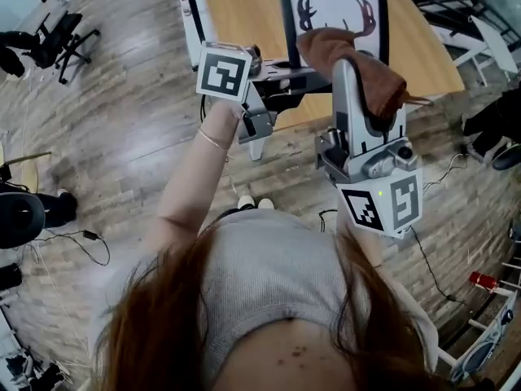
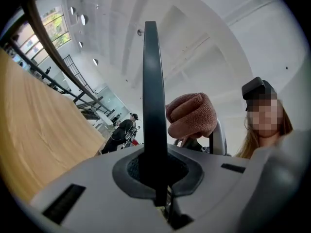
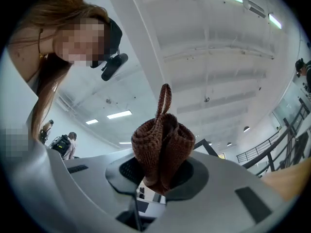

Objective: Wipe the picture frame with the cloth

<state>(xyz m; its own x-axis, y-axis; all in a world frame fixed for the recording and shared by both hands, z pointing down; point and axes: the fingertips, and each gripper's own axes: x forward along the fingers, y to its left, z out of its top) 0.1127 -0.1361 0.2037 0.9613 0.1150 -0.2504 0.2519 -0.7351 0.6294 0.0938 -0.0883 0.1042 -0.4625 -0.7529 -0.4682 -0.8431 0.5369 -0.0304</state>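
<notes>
Two grips: left gripper (image 2: 156,178) clamps picture frame (image 2: 151,91), right gripper (image 3: 156,178) clamps cloth (image 3: 163,142).

We see a rust-brown knitted cloth (image 1: 362,68), and a black frame (image 1: 282,10) round a white picture (image 1: 334,2) with dark brown antlers. The table (image 1: 236,23) is pale wood. The left gripper (image 1: 285,78) and right gripper (image 1: 358,88) are grey, with black-and-white square markers. The floor (image 1: 122,120) is grey-brown planks.
</notes>
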